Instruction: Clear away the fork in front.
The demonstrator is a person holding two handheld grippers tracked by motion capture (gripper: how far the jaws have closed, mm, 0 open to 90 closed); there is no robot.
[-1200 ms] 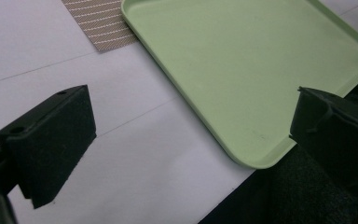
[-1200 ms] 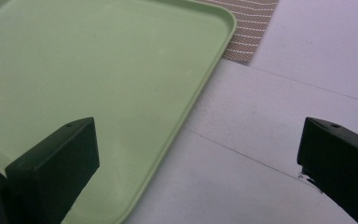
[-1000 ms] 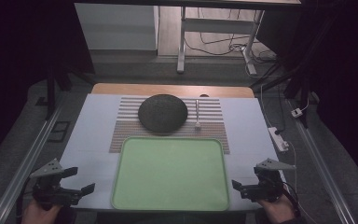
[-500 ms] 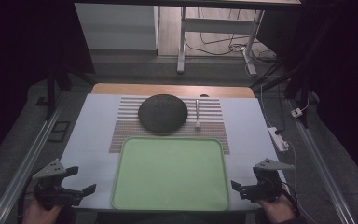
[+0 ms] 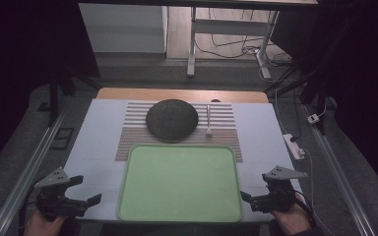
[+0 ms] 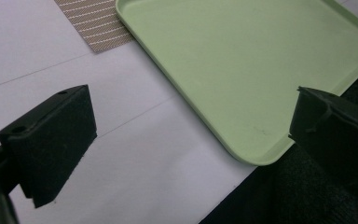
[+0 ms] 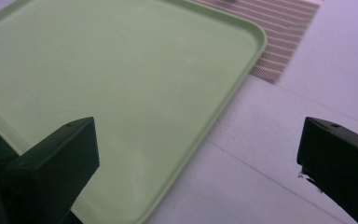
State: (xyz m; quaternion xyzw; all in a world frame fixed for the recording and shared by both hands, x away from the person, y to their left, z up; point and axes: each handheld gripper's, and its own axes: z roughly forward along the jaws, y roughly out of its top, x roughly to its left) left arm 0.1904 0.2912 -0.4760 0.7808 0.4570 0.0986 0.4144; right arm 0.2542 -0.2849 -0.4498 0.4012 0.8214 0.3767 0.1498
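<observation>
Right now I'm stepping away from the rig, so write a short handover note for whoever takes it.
Left gripper: open, holding nothing, at the near left corner of the green tray.
Right gripper: open, holding nothing, by the tray's near right corner.
Things: the tray sits bare at the table's near edge; the dark round plate and the fork-like utensil lie on the striped mat behind it.
Done: nothing grasped.
Left: probably move plate and utensil onto the tray.

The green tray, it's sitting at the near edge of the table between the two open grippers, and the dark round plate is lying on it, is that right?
Not quite. The green tray does sit at the near edge between the open left gripper and right gripper, but it is bare. The high view shows the dark round plate beyond it, on the striped mat.
</observation>
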